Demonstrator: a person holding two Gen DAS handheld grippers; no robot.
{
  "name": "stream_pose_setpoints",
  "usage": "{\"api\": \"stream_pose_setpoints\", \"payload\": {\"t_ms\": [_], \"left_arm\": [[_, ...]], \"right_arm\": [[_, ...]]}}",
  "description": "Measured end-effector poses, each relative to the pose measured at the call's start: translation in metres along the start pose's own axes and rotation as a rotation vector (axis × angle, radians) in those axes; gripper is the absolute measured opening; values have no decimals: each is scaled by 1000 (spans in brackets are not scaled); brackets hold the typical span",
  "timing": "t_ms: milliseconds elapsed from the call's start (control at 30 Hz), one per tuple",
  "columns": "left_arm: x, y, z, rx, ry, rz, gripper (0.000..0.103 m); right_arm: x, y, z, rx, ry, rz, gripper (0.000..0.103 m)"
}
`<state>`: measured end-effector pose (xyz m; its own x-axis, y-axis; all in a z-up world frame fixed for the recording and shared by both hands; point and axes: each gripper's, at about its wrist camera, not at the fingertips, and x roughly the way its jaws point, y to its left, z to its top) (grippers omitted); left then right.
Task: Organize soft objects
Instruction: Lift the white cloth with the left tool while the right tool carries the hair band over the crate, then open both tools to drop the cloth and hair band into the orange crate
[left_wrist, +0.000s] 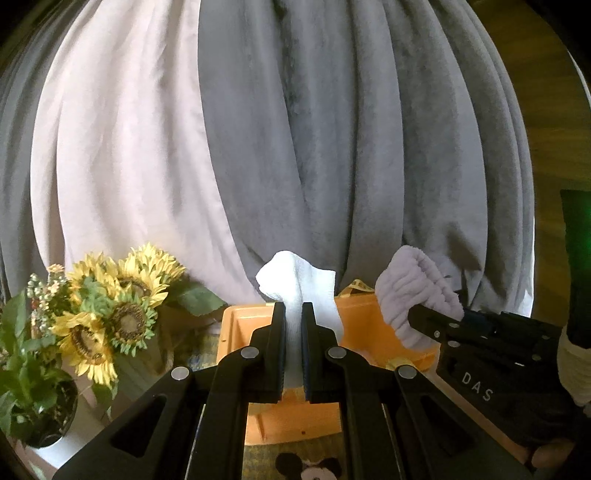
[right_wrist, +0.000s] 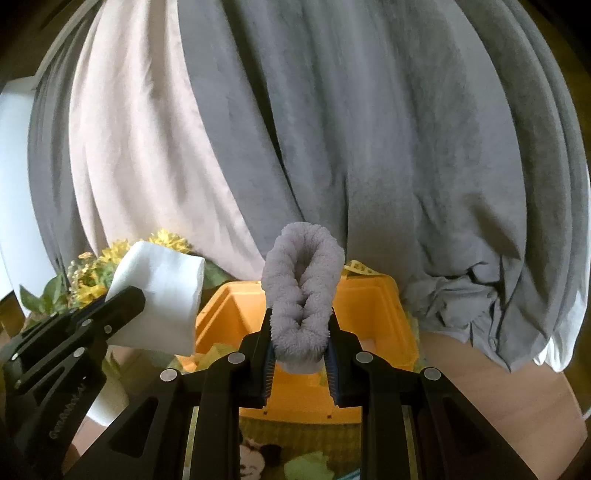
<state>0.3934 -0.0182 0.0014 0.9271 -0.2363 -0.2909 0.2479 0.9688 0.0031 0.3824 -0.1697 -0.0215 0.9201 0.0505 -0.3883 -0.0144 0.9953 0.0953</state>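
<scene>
My left gripper (left_wrist: 293, 314) is shut on a white sock (left_wrist: 299, 284), which sticks up between the pads and droops to the right. A fluffy lilac headband (right_wrist: 303, 280), folded into a loop, is pinched upright in my right gripper (right_wrist: 300, 321). Both soft things hang above the near side of an orange bin (left_wrist: 243, 325), also the orange bin (right_wrist: 380, 321) in the right wrist view. From the left wrist view the right gripper (left_wrist: 436, 321) with the headband (left_wrist: 413, 291) sits to the right. The left gripper (right_wrist: 125, 299) with the sock (right_wrist: 162, 299) shows at the left of the right wrist view.
Grey and pale curtains (left_wrist: 295, 129) hang close behind the bin. A pot of sunflowers (left_wrist: 114, 306) stands to the left. A cartoon-mouse printed cloth (right_wrist: 266, 461) lies under the bin, with a wooden tabletop (right_wrist: 517, 387) to the right. Yellow-green items (right_wrist: 218, 350) lie inside the bin.
</scene>
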Motion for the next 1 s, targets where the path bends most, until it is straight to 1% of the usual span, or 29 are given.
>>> {"api": "stream_pose_setpoints", "payload": {"t_ms": [367,533,667,900,933,967,1000], "left_arm": [[60,9,-1,-17,45,-8,9],[93,14,-7,-24,98,-12,9],[115,16,-13,-29,146,-13,9],[147,20,-27,-31,235,-12,9],[150,20,-30,-25,247,-10,10],[152,20,-31,-21,253,-14,13],[155,20,-33,-21,260,-16,19]], "right_arm": [[55,-9,7,3,65,-49,24],[84,-14,6,17,126,-59,24],[110,-18,2,28,206,-68,24],[137,-27,-7,22,291,-88,24],[139,-27,-7,17,299,-90,24],[141,-27,-8,14,304,-95,25],[142,-27,-8,11,307,-99,27]]}}
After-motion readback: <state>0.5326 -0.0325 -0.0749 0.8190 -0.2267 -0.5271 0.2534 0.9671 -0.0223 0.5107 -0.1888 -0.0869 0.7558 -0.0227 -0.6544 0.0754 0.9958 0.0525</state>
